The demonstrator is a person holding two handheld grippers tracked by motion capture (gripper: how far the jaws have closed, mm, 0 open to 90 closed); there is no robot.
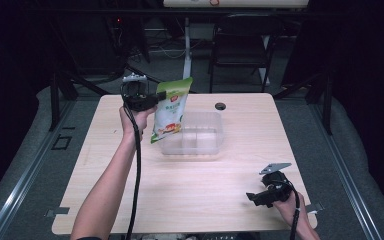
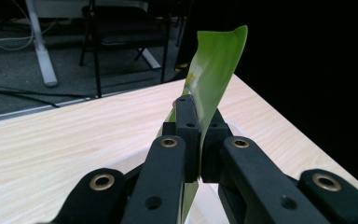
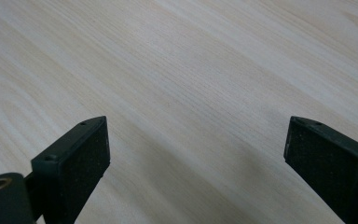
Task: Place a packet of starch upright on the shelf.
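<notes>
A green and white snack bag hangs upright above the left end of a clear plastic box on the wooden table. My left gripper is shut on the bag's upper left corner. From the left gripper view, the bag's green top edge rises between my closed left gripper. Over the table's near right part, low above the wood, my right gripper is held in a hand. In the right gripper view my right gripper stands wide open over bare wood.
A small dark round hole sits in the table behind the box. A black chair and a white desk leg stand on the floor beyond the far edge. Grey floor surrounds the table.
</notes>
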